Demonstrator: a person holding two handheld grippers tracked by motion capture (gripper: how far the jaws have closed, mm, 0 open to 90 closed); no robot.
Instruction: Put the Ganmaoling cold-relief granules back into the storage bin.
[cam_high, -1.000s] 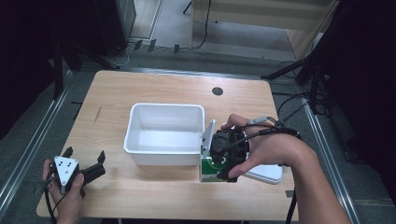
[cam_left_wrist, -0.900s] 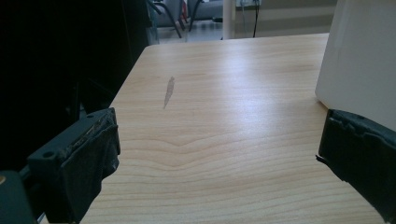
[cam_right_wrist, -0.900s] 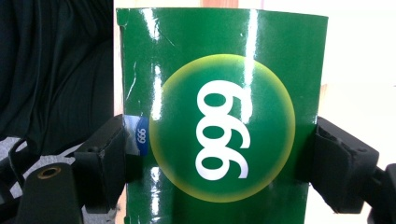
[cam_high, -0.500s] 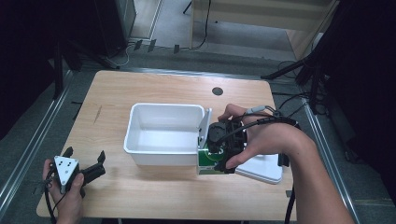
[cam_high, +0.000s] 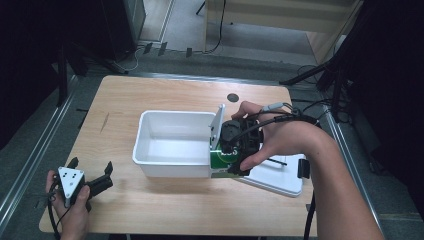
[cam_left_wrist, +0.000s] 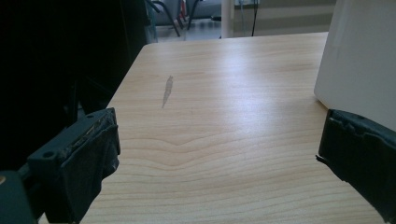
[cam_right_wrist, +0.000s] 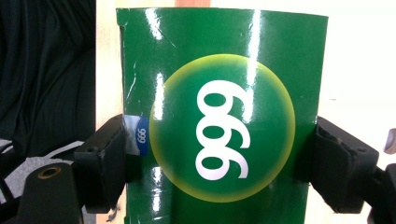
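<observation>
Since a second ago, right gripper (cam_high: 235, 150) and its green box (cam_high: 219, 161) have shifted up and toward the white bin (cam_high: 172, 142); left gripper unmoved.

Right jaws: clamped on the green box, one black pad on each side wall. In the right gripper view the box (cam_right_wrist: 219, 116) fills the gap between the pads, glossy green card with a yellow-ringed circle and white digits, a small blue label at the edge by one pad. Grip looks firm; pads flush to the card.

Box position, high view: at the bin's right end wall, near its front corner, touching or just beside it, cannot tell which. A pale flap or card (cam_high: 216, 126) stands tilted above the box, at the bin's right rim. Right hand (cam_high: 280, 140) wraps the gripper body, cables trailing across the wrist.

White lid (cam_high: 277, 175) lies flat on the table under and to the right of that hand, just beside the bin.

Left jaws: spread wide, nothing between them. Left gripper view shows bare wooden table (cam_left_wrist: 224, 121) between the two black pads, with the bin's white wall (cam_left_wrist: 364, 60) at the far right. In the high view the left gripper (cam_high: 90, 175) rests low at the table's near left corner, held in the left hand (cam_high: 75, 210), grey three-cornered plate on top, well apart from the bin.

Bin interior looks bare and white.
</observation>
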